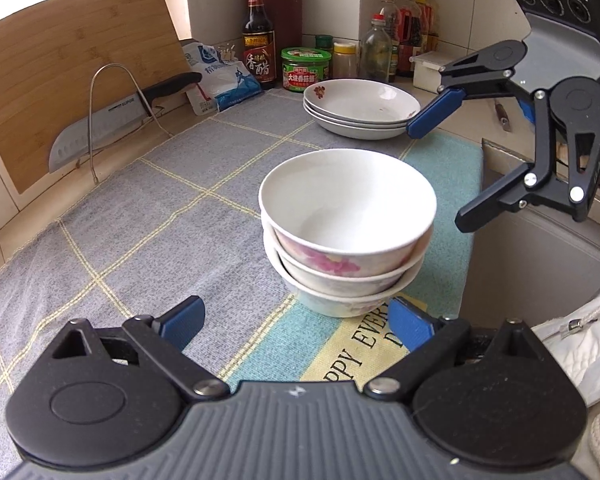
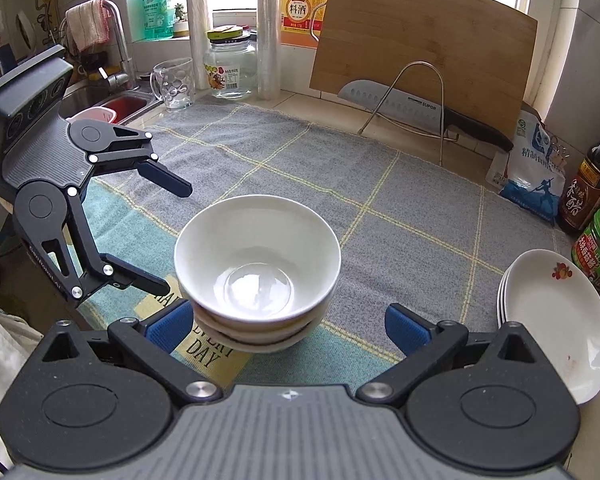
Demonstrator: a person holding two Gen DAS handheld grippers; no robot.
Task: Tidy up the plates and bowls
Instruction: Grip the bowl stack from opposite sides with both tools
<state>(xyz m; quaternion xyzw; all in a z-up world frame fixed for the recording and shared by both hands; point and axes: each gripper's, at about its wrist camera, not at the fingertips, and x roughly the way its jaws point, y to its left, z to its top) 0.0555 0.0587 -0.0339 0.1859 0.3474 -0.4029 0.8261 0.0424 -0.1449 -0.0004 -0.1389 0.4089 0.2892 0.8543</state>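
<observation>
A stack of three white bowls (image 1: 346, 232) with pink flowers stands on the grey checked cloth (image 1: 148, 216); it also shows in the right wrist view (image 2: 256, 272). A stack of three white plates (image 1: 360, 108) sits behind it, and at the right edge of the right wrist view (image 2: 556, 320). My left gripper (image 1: 296, 324) is open and empty, just in front of the bowls. My right gripper (image 2: 288, 324) is open and empty, close to the bowls on their other side. Each gripper shows in the other's view, the right one (image 1: 448, 168) and the left one (image 2: 172, 236), with jaws apart.
A bamboo cutting board (image 1: 68, 68) and a cleaver (image 1: 100, 132) lean in a wire rack on the left. Sauce bottles (image 1: 259, 36), jars and a salt bag (image 1: 220, 76) line the back wall. A sink (image 2: 112, 104) with a tap, a glass mug (image 2: 174, 84) and a jar (image 2: 230, 64) stand beyond the cloth.
</observation>
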